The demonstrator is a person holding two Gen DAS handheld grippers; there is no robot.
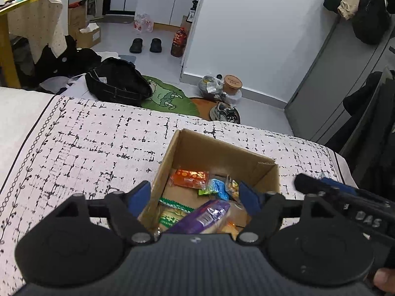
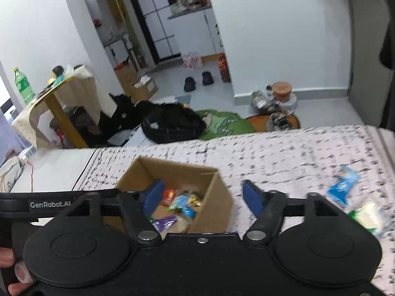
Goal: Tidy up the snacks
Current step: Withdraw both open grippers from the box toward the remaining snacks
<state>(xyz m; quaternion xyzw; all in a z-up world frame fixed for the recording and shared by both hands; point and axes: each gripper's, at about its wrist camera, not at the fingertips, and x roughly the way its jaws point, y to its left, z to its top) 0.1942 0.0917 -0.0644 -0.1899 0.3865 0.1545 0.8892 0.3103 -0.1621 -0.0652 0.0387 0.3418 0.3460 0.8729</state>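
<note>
Blue packet (image 2: 343, 189) on bedspread, right wrist view only

White walls (image 1: 246, 37), pale grey floor (image 1: 118, 34). Bed (image 1: 86, 143) with patterned cover; green rug (image 1: 167, 98) past far edge. Wooden table (image 2: 56, 106) left.

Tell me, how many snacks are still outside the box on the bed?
2. A blue packet and a pale green-edged packet lie on the bedspread, right of the cardboard box. More may be out of view.
</note>
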